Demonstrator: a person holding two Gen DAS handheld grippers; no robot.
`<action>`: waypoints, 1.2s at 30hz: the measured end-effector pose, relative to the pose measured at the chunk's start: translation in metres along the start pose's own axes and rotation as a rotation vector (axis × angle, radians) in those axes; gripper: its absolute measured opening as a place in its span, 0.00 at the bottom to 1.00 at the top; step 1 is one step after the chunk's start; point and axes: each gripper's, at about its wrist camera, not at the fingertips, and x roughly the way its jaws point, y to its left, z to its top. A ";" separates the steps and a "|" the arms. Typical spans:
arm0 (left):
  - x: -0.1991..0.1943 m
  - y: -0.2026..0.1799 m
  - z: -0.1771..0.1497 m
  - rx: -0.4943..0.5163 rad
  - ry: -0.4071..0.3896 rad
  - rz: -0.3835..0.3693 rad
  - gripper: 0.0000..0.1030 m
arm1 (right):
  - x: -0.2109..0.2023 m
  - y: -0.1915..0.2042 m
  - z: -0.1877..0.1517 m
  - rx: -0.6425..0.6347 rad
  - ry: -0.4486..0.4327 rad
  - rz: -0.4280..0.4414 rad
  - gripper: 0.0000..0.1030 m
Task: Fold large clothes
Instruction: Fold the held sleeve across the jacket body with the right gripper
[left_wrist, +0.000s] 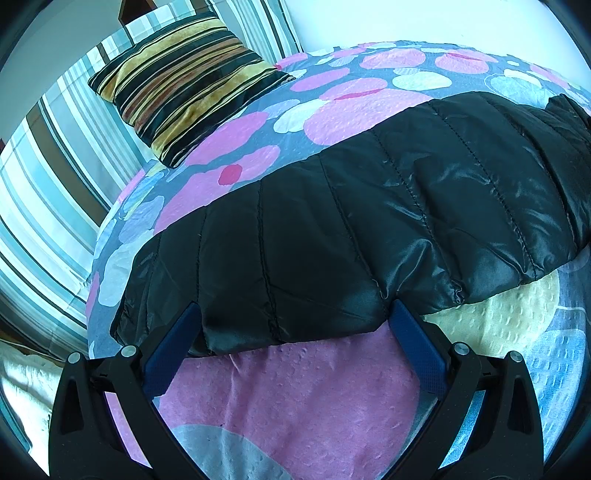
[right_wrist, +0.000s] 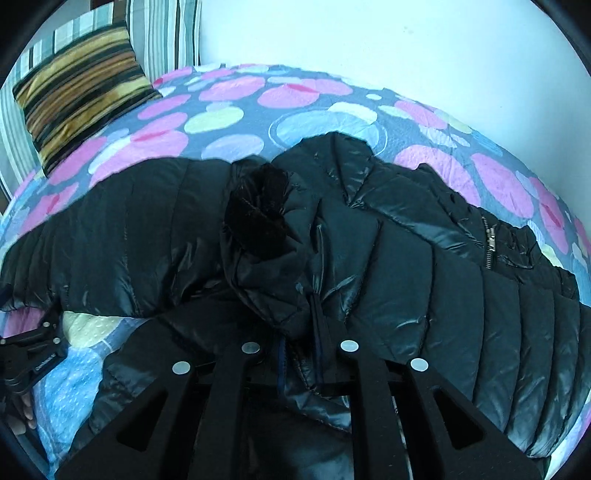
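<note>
We're working over the black puffer jacket (right_wrist: 369, 251), which is lying spread across the spotted bedspread (left_wrist: 295, 398), well below the striped cushion (left_wrist: 184, 85). Our left gripper (left_wrist: 295, 325) is sitting wide open at the jacket's near edge, holding nothing. Our right gripper (right_wrist: 299, 325) is pinching a jacket fold, jaws nearly closed. That slick shell could be slipping free, spoiling the fold.

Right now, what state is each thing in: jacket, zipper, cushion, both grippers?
Black puffer jacket: spread on the bedspread, partly folded, bunched in the middle.
Zipper: closed.
Striped cushion: propped at the bed's head.
Left gripper: open, straddling the jacket's edge.
Right gripper: nearly shut on jacket fabric.
</note>
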 end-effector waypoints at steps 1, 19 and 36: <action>0.000 0.000 0.000 -0.001 0.000 -0.001 0.98 | -0.007 -0.004 -0.002 0.014 -0.010 0.010 0.17; -0.002 -0.004 -0.001 0.014 -0.004 0.021 0.98 | -0.129 -0.214 -0.075 0.498 -0.186 -0.168 0.22; -0.004 -0.007 -0.001 0.031 -0.009 0.042 0.98 | -0.002 -0.303 -0.078 0.607 0.038 -0.135 0.10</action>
